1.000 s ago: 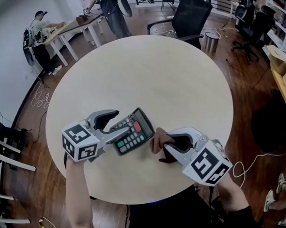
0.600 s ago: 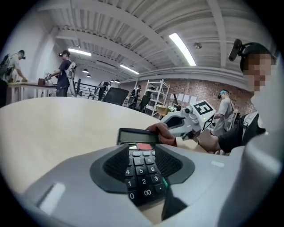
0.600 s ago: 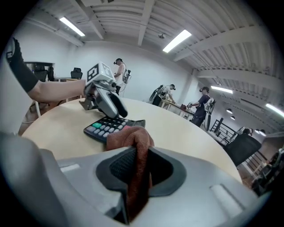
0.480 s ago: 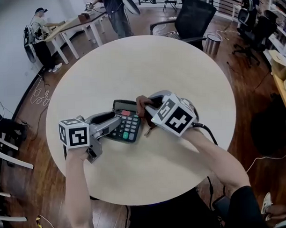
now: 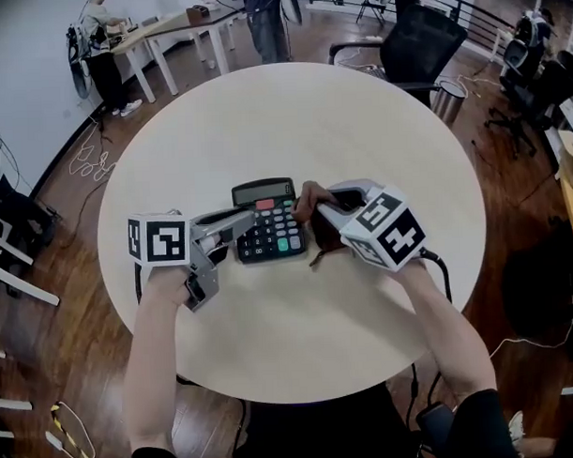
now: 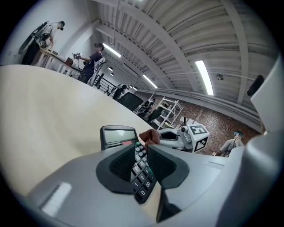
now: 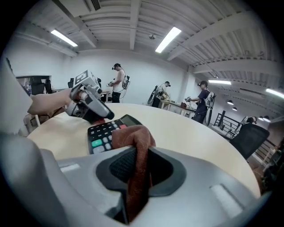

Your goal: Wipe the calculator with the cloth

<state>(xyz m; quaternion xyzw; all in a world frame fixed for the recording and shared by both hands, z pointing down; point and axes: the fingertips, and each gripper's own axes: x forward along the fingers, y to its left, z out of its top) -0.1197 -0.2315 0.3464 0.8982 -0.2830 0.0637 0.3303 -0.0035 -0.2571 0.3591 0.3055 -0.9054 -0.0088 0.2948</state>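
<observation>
A black calculator [image 5: 268, 224] lies flat on the round beige table [image 5: 311, 119], display facing away from me. My left gripper [image 5: 241, 225] comes in from the left. Its jaws have just been closing, and they pinch the calculator's left edge [image 6: 142, 170] between the pads. My right gripper [image 5: 316, 211] is shut on a brown cloth [image 5: 309, 199] and holds it against the calculator's right side. In the right gripper view the cloth [image 7: 133, 135] bunches out of the jaws just over the keys [image 7: 101, 133]. The left gripper view shows the cloth [image 6: 150, 136] beyond the keypad.
Behind the table stand a black office chair [image 5: 406, 36] and a metal bin [image 5: 448, 97]. People work at a white desk [image 5: 158, 31] at the back left. The table's front edge runs close to my body.
The calculator, earlier tilted in the left gripper, now lies flat. The right gripper carried the cloth from the near edge up to the calculator. The left gripper rolled and closed on its edge.
</observation>
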